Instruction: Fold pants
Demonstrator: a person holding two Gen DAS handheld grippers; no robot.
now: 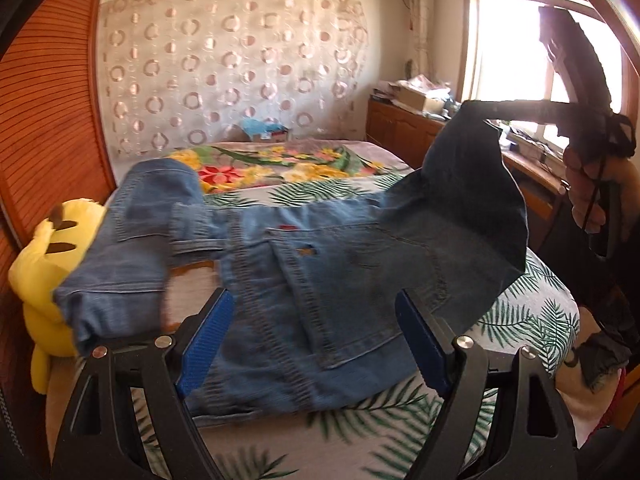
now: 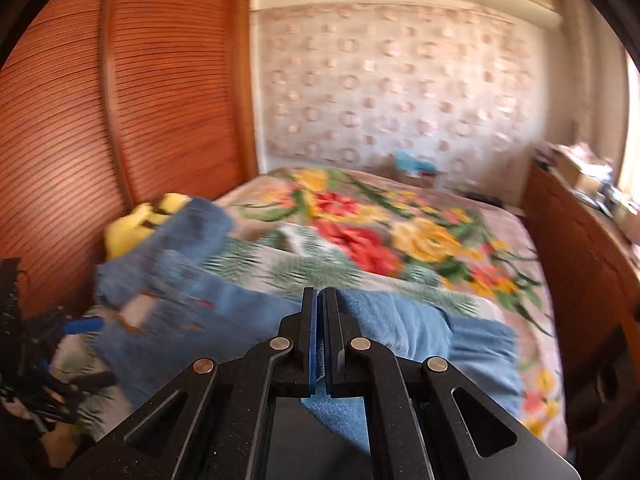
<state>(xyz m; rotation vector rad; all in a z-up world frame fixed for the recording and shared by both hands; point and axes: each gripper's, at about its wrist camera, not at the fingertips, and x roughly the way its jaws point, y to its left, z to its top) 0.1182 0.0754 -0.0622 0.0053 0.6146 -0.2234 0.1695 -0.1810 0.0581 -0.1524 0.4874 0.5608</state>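
One pair of jeans (image 1: 304, 264) was all I had on the bed (image 1: 532, 312), plus one yellow plush toy (image 1: 44, 264) at the bed's left edge and two grippers in play. The jeans lay across the leaf-print sheet toward the near edge, legs bunched up by the plush. My left gripper (image 1: 316, 340) hovered wide open right over the seat of the jeans, pads not pressing on anything. My right gripper (image 2: 319, 320) was clamped shut on a flap of the denim near the right edge, and that corner hung lifted off the bed. Right wrist view was pretty blurry though.
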